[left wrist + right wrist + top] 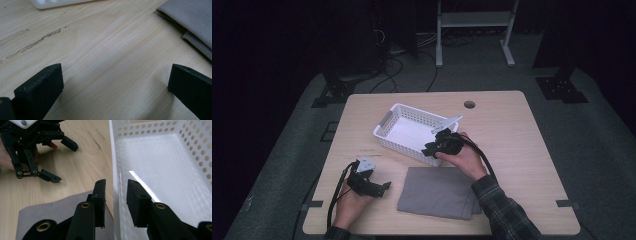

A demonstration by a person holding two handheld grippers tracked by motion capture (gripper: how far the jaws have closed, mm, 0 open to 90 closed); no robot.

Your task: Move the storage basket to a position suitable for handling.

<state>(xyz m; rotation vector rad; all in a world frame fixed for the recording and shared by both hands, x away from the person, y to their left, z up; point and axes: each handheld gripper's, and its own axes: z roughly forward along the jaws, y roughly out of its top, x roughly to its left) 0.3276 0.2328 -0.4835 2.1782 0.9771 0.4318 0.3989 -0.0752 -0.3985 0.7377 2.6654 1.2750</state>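
Right gripper [115, 203]: fingers straddle the white basket [398, 116] near wall, one inside, one outside, not yet pressing.
Left gripper [377, 186]: fingers wide apart over bare bench [512, 150].
Grey cloth [439, 192]: folded before basket.

No lettering, label, brand, number or sign legible anywhere I look; white basket [160, 170] my right jaws straddle: bare perforated plastic, unmarked; grey cloth [439, 192] beside them: plain weave, no tag; tabletop [105, 62] under my left jaws: wood grain and scuffs, nothing written.
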